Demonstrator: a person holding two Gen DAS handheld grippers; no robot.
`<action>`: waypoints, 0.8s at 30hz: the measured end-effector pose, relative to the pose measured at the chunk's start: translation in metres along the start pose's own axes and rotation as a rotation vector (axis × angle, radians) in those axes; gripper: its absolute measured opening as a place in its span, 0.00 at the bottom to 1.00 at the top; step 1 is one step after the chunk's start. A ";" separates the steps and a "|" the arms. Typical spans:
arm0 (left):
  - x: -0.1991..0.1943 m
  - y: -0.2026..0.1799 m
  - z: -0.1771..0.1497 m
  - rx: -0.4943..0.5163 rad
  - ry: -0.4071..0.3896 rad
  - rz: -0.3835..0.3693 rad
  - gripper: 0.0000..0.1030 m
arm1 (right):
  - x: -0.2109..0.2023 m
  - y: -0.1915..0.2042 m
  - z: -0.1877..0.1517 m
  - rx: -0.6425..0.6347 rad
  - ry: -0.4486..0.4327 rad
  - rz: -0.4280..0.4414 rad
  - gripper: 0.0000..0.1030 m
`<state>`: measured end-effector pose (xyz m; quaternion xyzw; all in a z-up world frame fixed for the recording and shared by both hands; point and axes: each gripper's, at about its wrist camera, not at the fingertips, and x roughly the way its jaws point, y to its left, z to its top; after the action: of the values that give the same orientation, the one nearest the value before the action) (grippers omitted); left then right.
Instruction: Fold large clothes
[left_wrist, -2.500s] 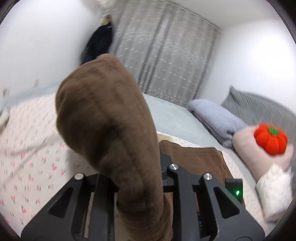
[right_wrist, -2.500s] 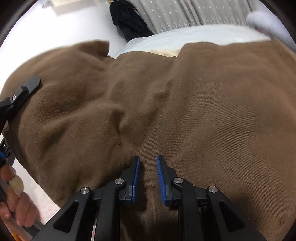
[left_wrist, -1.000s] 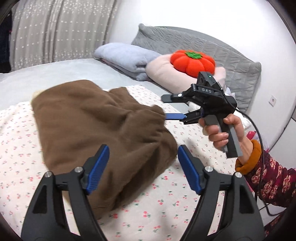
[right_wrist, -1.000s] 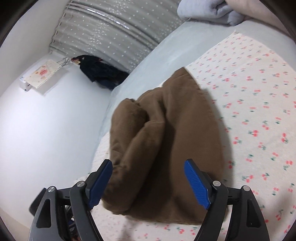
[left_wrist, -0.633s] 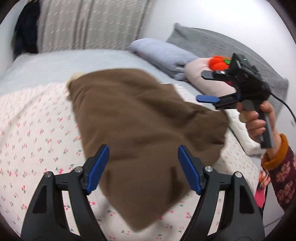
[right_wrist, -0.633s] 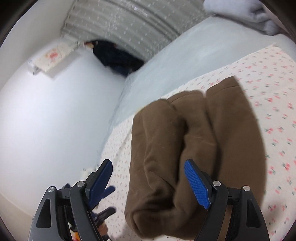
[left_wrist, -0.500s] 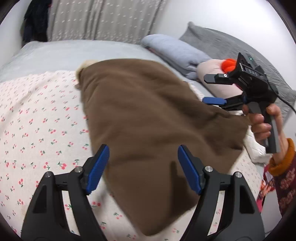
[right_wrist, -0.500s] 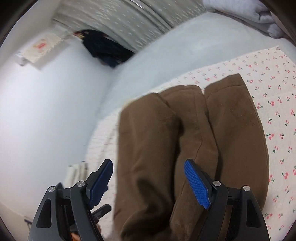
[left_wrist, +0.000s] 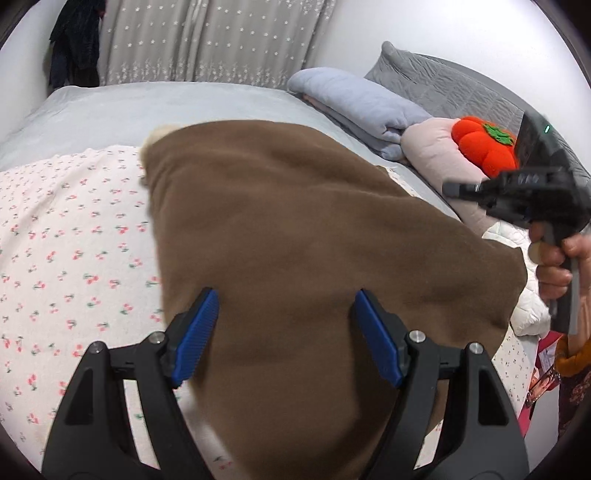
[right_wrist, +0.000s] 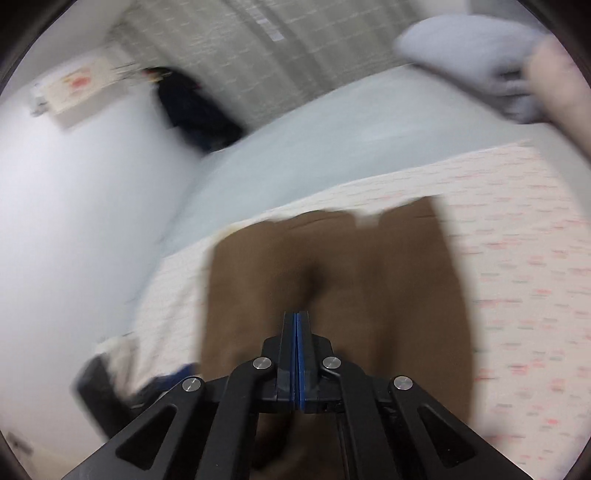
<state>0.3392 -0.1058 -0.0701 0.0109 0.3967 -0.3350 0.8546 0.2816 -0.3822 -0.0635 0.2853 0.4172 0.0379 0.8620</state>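
A folded brown corduroy garment (left_wrist: 295, 236) lies on the cherry-print sheet (left_wrist: 74, 240) of a bed. My left gripper (left_wrist: 286, 332) is open, its blue pads spread wide just above the garment's near end, holding nothing. My right gripper (right_wrist: 296, 325) is shut with its pads pressed together and nothing between them, hovering over the near part of the garment (right_wrist: 332, 280); this view is motion-blurred. In the left wrist view the right gripper (left_wrist: 517, 192) is held in a hand beyond the garment's right corner, away from the cloth.
A grey-blue folded blanket (left_wrist: 354, 103), a pink pillow (left_wrist: 436, 155) and an orange pumpkin plush (left_wrist: 484, 146) lie at the bed's head. A white quilted item (left_wrist: 524, 295) sits at the right edge. Grey curtains (left_wrist: 207, 40) and a dark coat (left_wrist: 74, 40) stand behind.
The right gripper has closed from wide open to shut, empty, and swung quickly over the garment. The left gripper stayed open and moved closer over the garment's near end.
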 end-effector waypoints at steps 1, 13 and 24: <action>0.006 -0.006 -0.001 0.016 0.001 0.010 0.75 | 0.004 -0.012 -0.005 0.003 0.037 0.000 0.02; 0.015 -0.024 -0.009 0.067 -0.026 0.049 0.75 | 0.032 -0.062 -0.006 0.282 0.201 0.292 0.81; 0.013 -0.027 -0.014 0.101 -0.028 0.055 0.75 | 0.095 0.037 0.005 0.078 0.344 0.135 0.67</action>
<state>0.3198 -0.1293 -0.0820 0.0603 0.3669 -0.3310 0.8673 0.3532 -0.3253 -0.1078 0.3353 0.5397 0.1275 0.7616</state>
